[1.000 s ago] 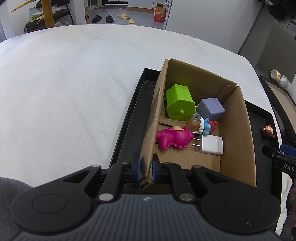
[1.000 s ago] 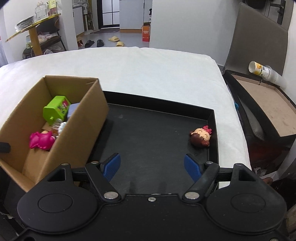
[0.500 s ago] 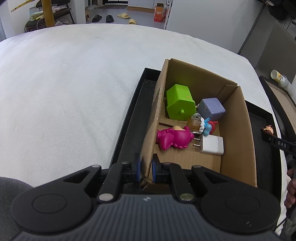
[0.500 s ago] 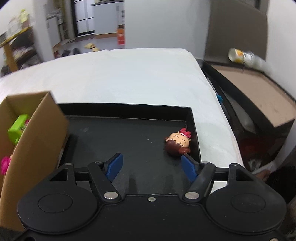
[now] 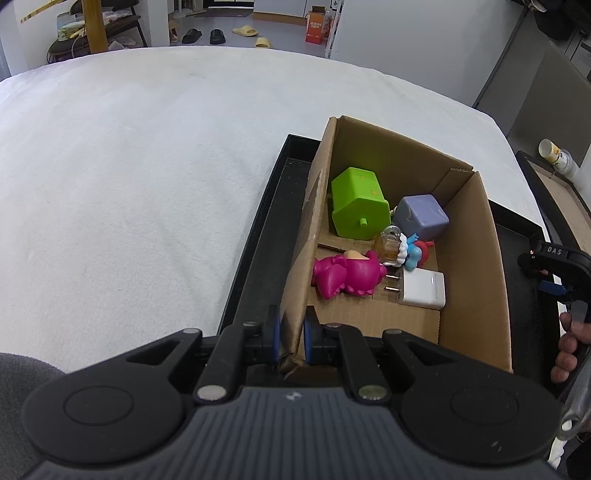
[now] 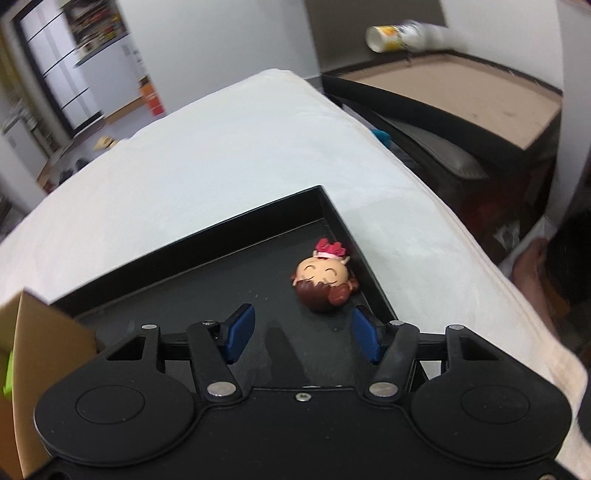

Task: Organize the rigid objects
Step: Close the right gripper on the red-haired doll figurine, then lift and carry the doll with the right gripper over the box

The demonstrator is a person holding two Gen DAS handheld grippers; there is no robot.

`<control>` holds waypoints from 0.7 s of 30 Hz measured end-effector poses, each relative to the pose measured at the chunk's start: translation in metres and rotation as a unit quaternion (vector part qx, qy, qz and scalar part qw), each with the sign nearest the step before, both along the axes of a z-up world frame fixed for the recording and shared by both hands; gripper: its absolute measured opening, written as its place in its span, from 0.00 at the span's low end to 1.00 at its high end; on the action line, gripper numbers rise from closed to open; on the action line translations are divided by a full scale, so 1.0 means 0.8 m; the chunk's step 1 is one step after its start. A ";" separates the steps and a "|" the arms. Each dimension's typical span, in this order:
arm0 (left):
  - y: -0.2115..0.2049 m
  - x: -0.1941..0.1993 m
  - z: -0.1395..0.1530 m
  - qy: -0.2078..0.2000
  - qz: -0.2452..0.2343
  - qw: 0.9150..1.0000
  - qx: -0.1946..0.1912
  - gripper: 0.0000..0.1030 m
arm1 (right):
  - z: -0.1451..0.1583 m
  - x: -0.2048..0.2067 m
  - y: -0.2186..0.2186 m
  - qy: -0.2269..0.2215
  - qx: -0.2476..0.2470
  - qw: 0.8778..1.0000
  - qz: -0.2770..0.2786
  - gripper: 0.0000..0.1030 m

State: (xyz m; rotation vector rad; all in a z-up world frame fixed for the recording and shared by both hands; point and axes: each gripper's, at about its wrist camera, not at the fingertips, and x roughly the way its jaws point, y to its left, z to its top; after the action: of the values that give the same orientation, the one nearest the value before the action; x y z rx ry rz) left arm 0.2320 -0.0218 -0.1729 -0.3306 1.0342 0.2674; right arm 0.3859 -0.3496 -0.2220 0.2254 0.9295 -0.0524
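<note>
My left gripper (image 5: 291, 338) is shut on the near left wall of the cardboard box (image 5: 474, 266), which stands in a black tray (image 5: 266, 236). Inside the box lie a green toy house (image 5: 356, 206), a purple cube (image 5: 424, 216), a pink dinosaur (image 5: 347, 275), a white plug (image 5: 423, 288) and a small bottle (image 5: 389, 243). My right gripper (image 6: 303, 332) is open, low over the tray (image 6: 221, 280). A doll head with a red bow (image 6: 325, 280) lies just ahead of its right finger (image 6: 364, 334), near the tray's right corner. The right gripper also shows in the left wrist view (image 5: 554, 269).
The tray sits on a white cloth-covered table (image 5: 129, 184). To the right stands a dark side table (image 6: 461, 85) with a lying cup (image 6: 397, 35). The box corner (image 6: 40, 332) shows at the left of the right wrist view.
My right gripper has swung right and forward toward the doll head, which now sits close to its right finger. The left gripper and box have stayed still.
</note>
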 end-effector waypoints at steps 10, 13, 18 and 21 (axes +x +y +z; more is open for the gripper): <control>0.000 0.000 0.000 -0.001 0.000 1.000 -0.001 0.11 | -0.010 0.017 -0.012 0.006 0.045 0.997 -0.058 0.54; 0.000 0.001 0.001 0.000 -0.002 1.000 -0.002 0.11 | -0.011 0.020 -0.016 0.007 0.057 0.995 -0.079 0.54; 0.000 0.001 0.000 0.000 -0.003 1.000 0.000 0.11 | -0.009 0.023 -0.019 0.008 0.048 0.993 -0.105 0.35; 0.002 0.000 -0.001 -0.001 -0.003 1.000 0.000 0.11 | -0.008 0.017 -0.021 0.007 0.043 0.994 -0.102 0.35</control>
State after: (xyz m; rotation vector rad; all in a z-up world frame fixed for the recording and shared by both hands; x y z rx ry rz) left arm 0.2320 -0.0206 -0.1737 -0.3286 1.0333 0.2617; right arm 0.3999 -0.3663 -0.2287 0.4011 0.9211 -0.2029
